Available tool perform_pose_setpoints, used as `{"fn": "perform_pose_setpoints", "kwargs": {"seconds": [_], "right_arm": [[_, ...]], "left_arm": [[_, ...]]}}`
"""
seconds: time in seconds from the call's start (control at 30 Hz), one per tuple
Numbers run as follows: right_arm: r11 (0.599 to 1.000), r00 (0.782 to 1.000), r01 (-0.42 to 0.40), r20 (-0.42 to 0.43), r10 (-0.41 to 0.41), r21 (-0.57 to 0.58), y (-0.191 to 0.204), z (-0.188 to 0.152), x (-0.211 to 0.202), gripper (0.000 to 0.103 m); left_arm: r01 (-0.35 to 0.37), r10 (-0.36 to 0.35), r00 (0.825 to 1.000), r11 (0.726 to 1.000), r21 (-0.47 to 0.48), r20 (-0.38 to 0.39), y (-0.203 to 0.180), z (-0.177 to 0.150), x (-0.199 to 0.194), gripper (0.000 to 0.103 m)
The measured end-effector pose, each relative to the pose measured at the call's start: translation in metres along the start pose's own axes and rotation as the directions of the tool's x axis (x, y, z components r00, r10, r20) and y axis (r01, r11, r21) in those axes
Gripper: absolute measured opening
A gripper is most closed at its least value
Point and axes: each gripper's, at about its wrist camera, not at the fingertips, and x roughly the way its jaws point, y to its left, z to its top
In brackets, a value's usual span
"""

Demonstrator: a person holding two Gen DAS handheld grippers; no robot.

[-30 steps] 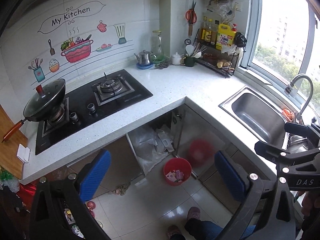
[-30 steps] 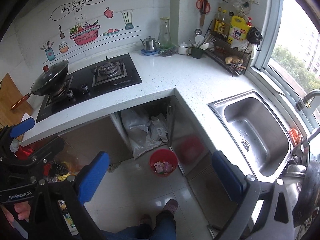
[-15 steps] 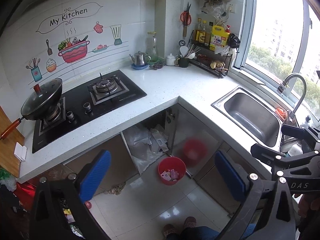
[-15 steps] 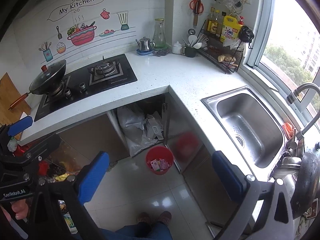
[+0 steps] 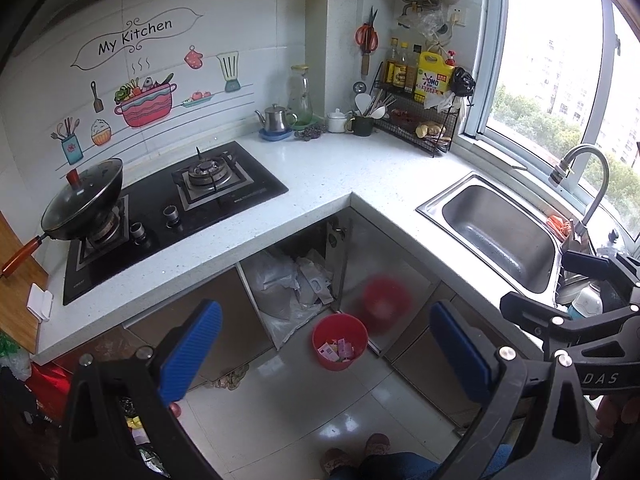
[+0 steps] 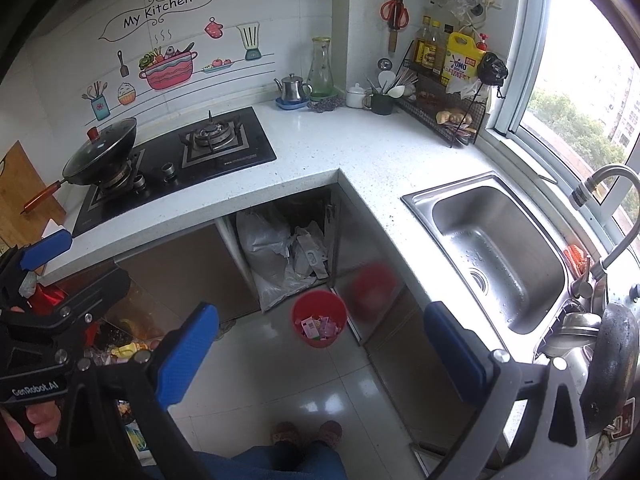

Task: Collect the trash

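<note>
A red waste bin point(image 5: 340, 342) stands on the tiled floor by the open corner cabinet, with several paper wrappers point(image 5: 335, 350) lying inside it. My left gripper point(image 5: 324, 320) hangs open high above the floor with nothing between its blue pads. The right gripper point(image 6: 320, 316) is also open and empty, and the same bin point(image 6: 319, 324) shows far below between its fingers. Each gripper appears at the edge of the other's view: the right gripper point(image 5: 560, 286) beside the sink, the left gripper point(image 6: 68, 268) near the counter's left end.
An L-shaped white counter point(image 5: 360, 168) carries a black gas hob point(image 5: 180, 208) with a lidded wok point(image 5: 82, 200), a steel sink point(image 5: 496, 232) with a faucet point(image 5: 592, 176), and a bottle rack point(image 5: 424, 120). Plastic bags point(image 6: 276, 256) fill the open cabinet. A person's slippered feet point(image 6: 306, 432) are below.
Both views have pulled back and drifted slightly, so the counter and bin sit a little further left. Both grippers stay open and empty.
</note>
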Motion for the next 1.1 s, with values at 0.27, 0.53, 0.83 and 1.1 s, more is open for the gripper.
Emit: {"fn": "perform_pose_setpoints", "kwargs": {"seconds": [0.27,0.53,0.83,1.1], "right_arm": [[1.0,1.0,0.013,0.005,-0.013,0.006,0.002,-0.001,-0.004,0.102],[1.0,1.0,0.017,-0.001,-0.017,0.012,0.005,-0.002,-0.005,0.102],[1.0,1.0,0.023,0.003,-0.023,0.009,0.008,-0.002,-0.005,0.102],[1.0,1.0,0.022,0.003,-0.022,0.006,0.009,-0.003,-0.006,0.102]], "left_arm": [[0.001,-0.001,1.0,1.0,0.003,0.0,-0.006,0.001,0.001,0.103],[0.005,-0.005,1.0,1.0,-0.001,-0.001,-0.006,0.001,0.001,0.103],[0.008,-0.008,1.0,1.0,-0.008,-0.002,-0.003,-0.002,0.001,0.103],[0.011,-0.011,1.0,1.0,-0.011,-0.003,-0.001,-0.004,0.0,0.103]]}}
